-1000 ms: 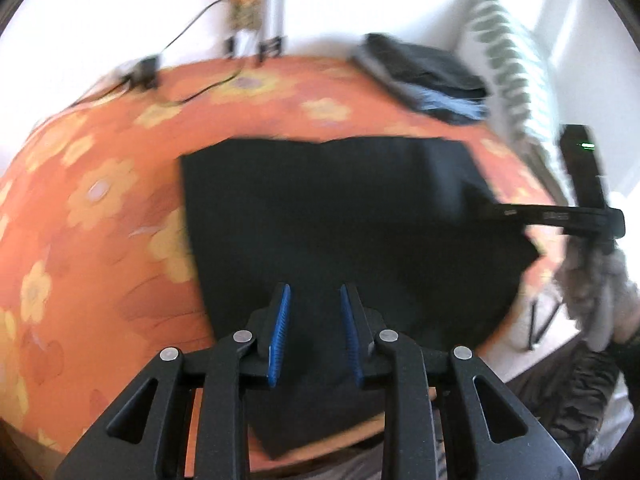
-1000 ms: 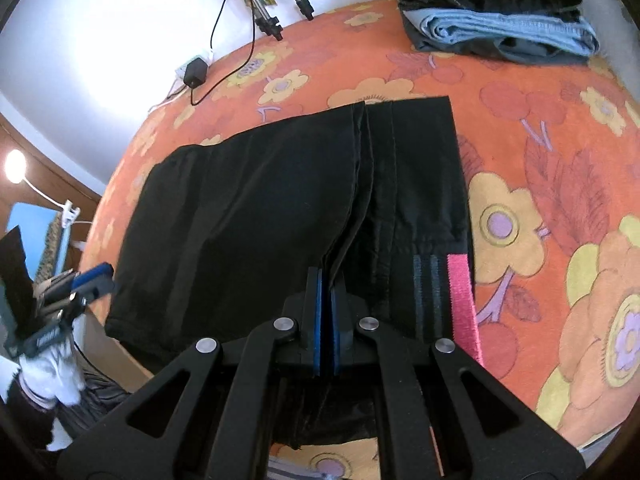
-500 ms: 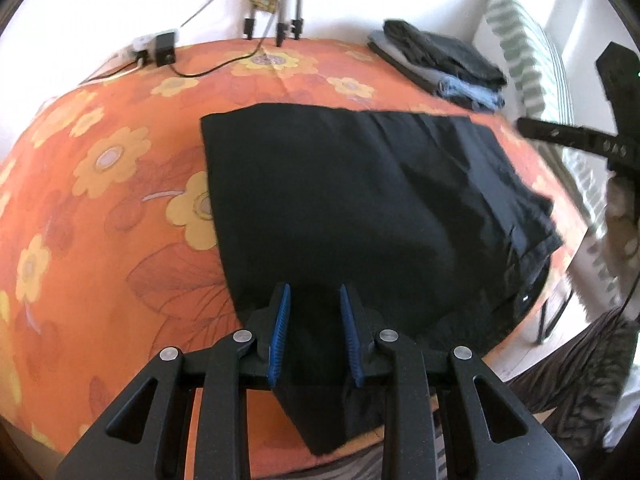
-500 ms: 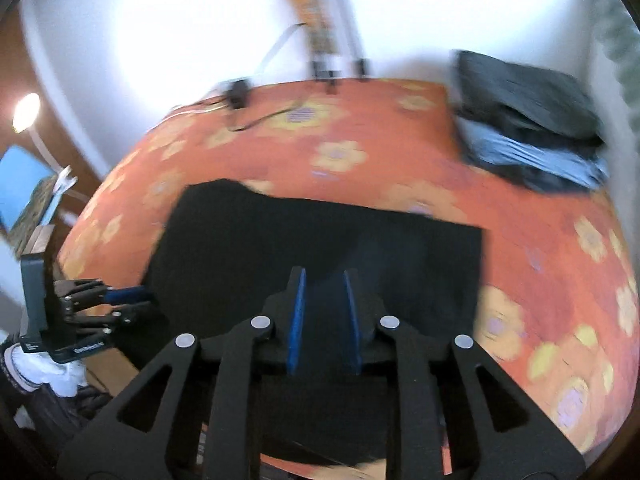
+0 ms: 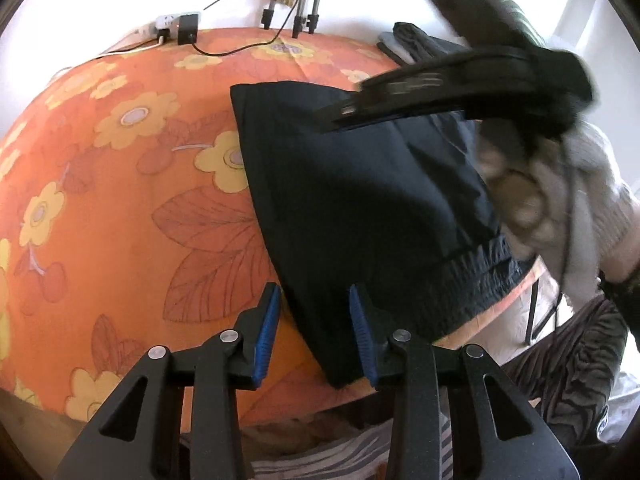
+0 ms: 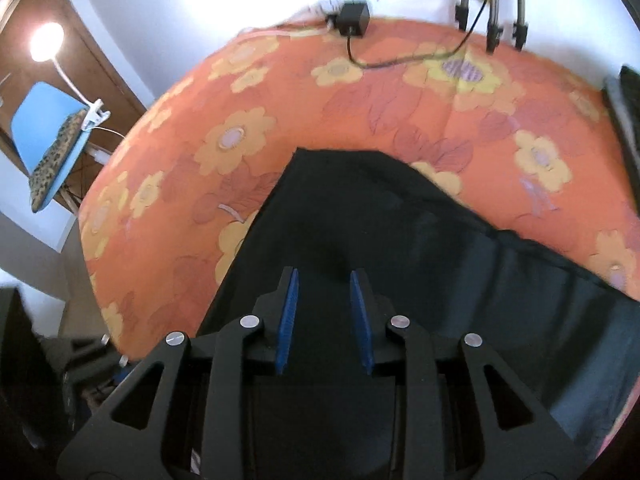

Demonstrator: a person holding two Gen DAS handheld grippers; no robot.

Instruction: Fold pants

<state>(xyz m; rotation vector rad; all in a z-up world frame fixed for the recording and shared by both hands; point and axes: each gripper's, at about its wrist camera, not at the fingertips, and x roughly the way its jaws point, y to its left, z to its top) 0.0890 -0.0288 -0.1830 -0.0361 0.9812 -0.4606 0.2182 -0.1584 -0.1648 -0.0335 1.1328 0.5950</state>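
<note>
Black pants (image 5: pixel 360 200) folded flat at bed's (image 5: pixel 120 200) near edge, waistband end overhanging it, long axis along edge, bare sheet left & far, left gripper (image 5: pixel 314 336) opening, straddling pants corner w/o pinching, right gripper (image 6: pixel 325 316) opening above pants, nothing gripped.

**Black pants lying folded on the bed**

I am looking at the black pants (image 5: pixel 360 184), which are lying flat in a folded, roughly rectangular shape on the orange flowered bedspread (image 5: pixel 120 200). Their gathered elastic waistband (image 5: pixel 480 276) is sitting near the bed's front edge, and one corner is hanging slightly over that edge. The cloth is lying mostly smooth, with a few soft creases showing.
</note>
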